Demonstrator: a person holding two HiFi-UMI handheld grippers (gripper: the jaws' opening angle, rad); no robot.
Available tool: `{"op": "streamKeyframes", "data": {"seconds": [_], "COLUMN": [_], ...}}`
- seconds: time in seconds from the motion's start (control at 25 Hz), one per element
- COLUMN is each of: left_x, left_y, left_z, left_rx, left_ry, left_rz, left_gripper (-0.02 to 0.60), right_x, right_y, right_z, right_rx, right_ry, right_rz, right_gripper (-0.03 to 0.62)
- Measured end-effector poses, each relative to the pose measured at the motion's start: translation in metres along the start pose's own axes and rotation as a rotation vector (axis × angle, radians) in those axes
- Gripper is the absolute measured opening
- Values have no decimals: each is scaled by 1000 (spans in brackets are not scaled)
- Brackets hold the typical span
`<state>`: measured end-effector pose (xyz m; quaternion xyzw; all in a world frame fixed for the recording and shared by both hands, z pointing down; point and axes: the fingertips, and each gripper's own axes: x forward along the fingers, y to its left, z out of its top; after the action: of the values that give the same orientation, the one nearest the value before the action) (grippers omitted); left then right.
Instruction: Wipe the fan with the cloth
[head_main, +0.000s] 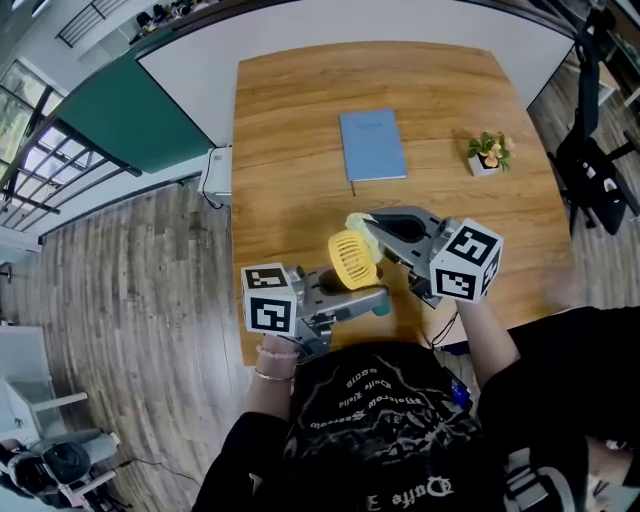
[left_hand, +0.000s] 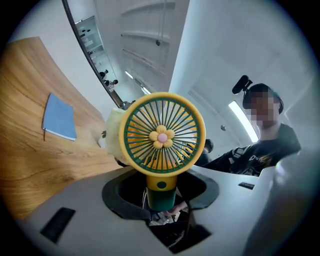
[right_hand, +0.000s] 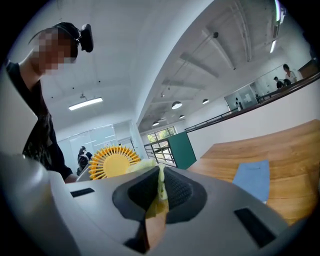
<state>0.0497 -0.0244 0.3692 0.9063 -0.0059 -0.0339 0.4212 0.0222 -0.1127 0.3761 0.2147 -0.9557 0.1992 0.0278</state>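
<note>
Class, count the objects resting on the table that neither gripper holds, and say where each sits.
2. A blue notebook lies near the table's middle; a small potted plant stands to its right. The left gripper and right gripper may hide others.

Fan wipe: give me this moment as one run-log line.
left gripper: shut on fan handle | right gripper: shut on cloth | cloth: behind fan head | fan: held above table

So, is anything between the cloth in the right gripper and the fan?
Nothing visible. The right gripper, shut on the cloth, has it right behind the fan, held by its handle in the left gripper.
</note>
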Motion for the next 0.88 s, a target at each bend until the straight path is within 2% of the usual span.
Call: {"op": "streamKeyframes", "data": {"seconds": [0.12, 0.32, 0.64, 0.76, 0.88], "left_x": [0, -3, -11, -17, -25], "left_y": [-4, 9, 19, 26, 31], "left_z": [3, 6, 5, 7, 5], "left_rx": [11, -22, -38, -76, -98], "left_ry": [-1, -40, -69, -122, -183], "left_rz": [-24, 41, 101, 124, 138], "left_gripper": [199, 199, 199, 199, 199], "right_x": [-5, -12, -15, -15, -13], "right_y": [6, 12, 31, 41, 45], "right_z": [-2, -3, -8, -11, -18], "right_rx": [10, -39, -100, -109, -43], "right_ry": [-12, -17, 21, 38, 42], "right_rz": [43, 39, 107, 139, 161], "right_gripper": [29, 29, 28, 28, 28]}}
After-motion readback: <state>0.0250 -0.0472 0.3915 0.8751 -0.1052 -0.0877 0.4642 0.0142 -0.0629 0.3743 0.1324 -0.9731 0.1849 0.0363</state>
